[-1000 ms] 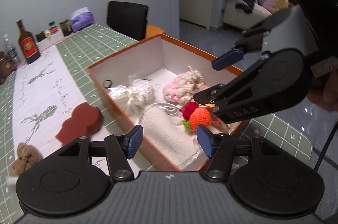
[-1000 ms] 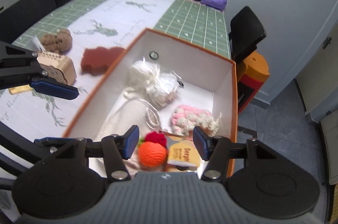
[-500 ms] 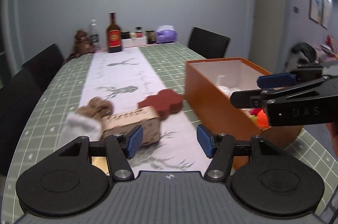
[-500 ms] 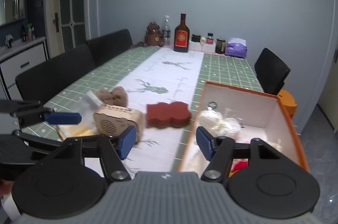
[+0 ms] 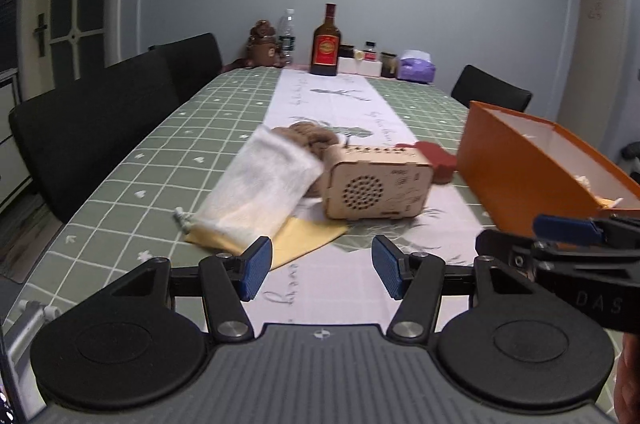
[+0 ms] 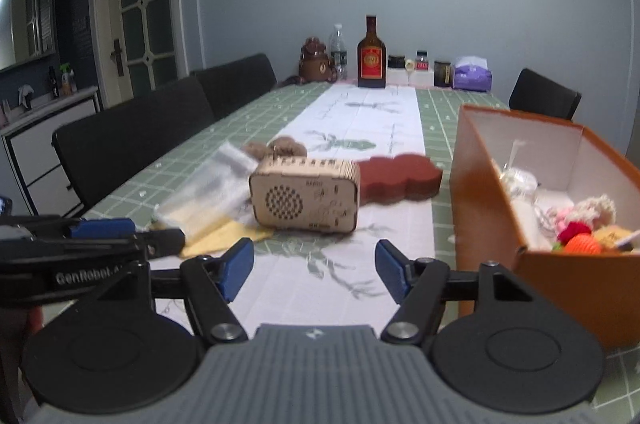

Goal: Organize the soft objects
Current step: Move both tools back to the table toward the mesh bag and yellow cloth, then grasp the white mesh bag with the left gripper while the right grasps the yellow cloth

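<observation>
Both tools low at the near end of the table (image 5: 168,128), aimed down the runner; left gripper (image 5: 318,274) with jaws spread wide and nothing between them; right gripper (image 6: 314,270) likewise spread and empty.

Next likely pick, judged from the task: the white pouch (image 5: 262,190), lying ahead and a little left of the left jaws, near but not yet between them; long axis slanted, drawstring end nearest the camera at lower left, far end up and right, leaning against the wooden speaker box (image 5: 378,182); resting partly on a yellow sheet (image 5: 304,238). From the right wrist view, same pouch (image 6: 208,198) well off to the left, beyond the left tool's fingers; left hand clearly nearer. Approach probably calling for a slight turn leftward and a grip across the short width rather than along the slant.

Count on the open table: one white pouch; one brown knitted piece (image 5: 310,136) behind pouch and box, touching both as far as visible; one dark red cushion-like shape (image 6: 400,178) between speaker box and orange box (image 6: 480,208); one wooden speaker box, hard, probably not for sorting.

Inside the orange box, right wrist view: one orange-and-red crochet toy (image 6: 576,240), one pink-cream knit (image 6: 592,210), one pale wrapped bundle (image 6: 518,180); rest hidden by the wall.
</observation>
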A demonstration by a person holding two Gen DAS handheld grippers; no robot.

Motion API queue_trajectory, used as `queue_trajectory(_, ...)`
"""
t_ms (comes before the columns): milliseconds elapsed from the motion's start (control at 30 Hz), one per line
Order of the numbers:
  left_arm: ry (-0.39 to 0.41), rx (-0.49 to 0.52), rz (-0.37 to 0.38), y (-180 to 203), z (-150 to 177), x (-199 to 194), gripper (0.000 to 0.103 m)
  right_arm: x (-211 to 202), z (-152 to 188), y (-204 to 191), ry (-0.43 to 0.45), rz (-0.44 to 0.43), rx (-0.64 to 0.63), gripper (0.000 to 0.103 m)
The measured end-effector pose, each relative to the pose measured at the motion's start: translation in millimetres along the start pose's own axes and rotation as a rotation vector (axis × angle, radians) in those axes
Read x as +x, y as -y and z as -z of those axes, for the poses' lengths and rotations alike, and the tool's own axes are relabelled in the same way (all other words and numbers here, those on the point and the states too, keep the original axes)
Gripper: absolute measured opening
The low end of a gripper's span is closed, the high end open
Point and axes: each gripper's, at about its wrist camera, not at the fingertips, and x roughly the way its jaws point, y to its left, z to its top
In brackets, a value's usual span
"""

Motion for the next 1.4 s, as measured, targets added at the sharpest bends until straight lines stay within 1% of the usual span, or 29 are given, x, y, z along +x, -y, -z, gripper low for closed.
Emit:
queue_trajectory(100,-0.006,-0.010,-0.020,-8.3,2.7,2.0,0.067,11.0,4.5,-3.8,-0.020,0.005,0.013,0.067)
queue_trajectory(200,-0.033,0.001,-0.038,-18.0,4.6,6.1,0.063,22.2,5.8,-9.8,-0.049,-0.011,0.003,0.067)
queue_trajectory(267,-0.052,-0.012,-0.048,-25.8,4.9,9.4,0.060,31.2,4.9,-16.9,-0.075,-0.028,-0.018,0.067)
queue_trajectory(333,-0.073,-0.030,-0.054,-32.7,3.7,13.8,0.054,38.2,5.3,-22.4,-0.086,-0.044,-0.030,0.067)
queue_trajectory(367,-0.081,-0.035,-0.059,-34.9,2.8,15.2,0.052,43.3,4.8,-25.2,-0.092,-0.046,-0.037,0.067)
queue_trajectory(433,-0.095,-0.044,-0.083,-39.0,-1.9,21.7,0.043,52.9,3.5,-29.2,-0.106,-0.049,-0.052,0.067)
queue_trajectory(500,-0.099,-0.030,-0.101,-39.5,-6.8,26.6,0.039,64.1,2.0,-33.0,-0.125,-0.043,-0.065,0.067)
queue_trajectory(533,-0.097,-0.019,-0.110,-39.9,-9.5,30.7,0.038,68.8,1.4,-34.1,-0.132,-0.044,-0.067,0.067)
queue_trajectory(600,-0.094,-0.014,-0.107,-41.8,-14.1,36.7,0.038,76.2,0.2,-34.6,-0.143,-0.049,-0.064,0.067)
queue_trajectory(667,-0.090,-0.008,-0.104,-43.8,-17.9,43.8,0.044,85.0,-2.5,-35.3,-0.152,-0.053,-0.062,0.067)
queue_trajectory(733,-0.085,0.000,-0.097,-45.1,-22.4,52.7,0.062,92.8,-5.9,-36.0,-0.154,-0.047,-0.073,0.067)
queue_trajectory(833,-0.072,-0.004,-0.094,-47.5,-29.2,63.8,0.074,105.4,-9.3,-35.1,-0.167,-0.032,-0.096,0.067)
queue_trajectory(900,-0.081,0.018,-0.103,-47.1,-32.4,75.1,0.078,113.0,-10.8,-31.5,-0.180,-0.029,-0.084,0.067)
queue_trajectory(967,-0.091,0.050,-0.106,-45.1,-33.7,84.9,0.078,119.0,-11.9,-28.2,-0.196,-0.048,-0.065,0.067)
queue_trajectory(1000,-0.095,0.066,-0.095,-43.8,-33.1,89.0,0.079,121.3,-12.3,-27.6,-0.199,-0.054,-0.063,0.067)
queue_trajectory(1100,-0.113,0.105,-0.059,-41.6,-31.3,100.9,0.080,129.0,-11.2,-27.0,-0.212,-0.053,-0.081,0.067)
queue_trajectory(1167,-0.131,0.124,-0.052,-41.0,-30.2,109.6,0.080,135.2,-9.1,-23.5,-0.231,-0.045,-0.081,0.067)
queue_trajectory(1233,-0.138,0.146,-0.062,-40.0,-29.0,116.5,0.080,138.4,-8.0,-18.2,-0.239,-0.052,-0.054,0.067)
queue_trajectory(1300,-0.148,0.177,-0.089,-37.3,-27.0,125.0,0.080,139.6,-7.6,-15.5,-0.244,-0.057,-0.037,0.067)
queue_trajectory(1367,-0.168,0.189,-0.105,-36.9,-25.4,131.0,0.076,140.1,-8.1,-15.5,-0.242,-0.059,-0.037,0.067)
queue_trajectory(1400,-0.173,0.182,-0.110,-37.6,-25.1,132.1,0.066,140.1,-8.1,-15.8,-0.242,-0.059,-0.040,0.067)
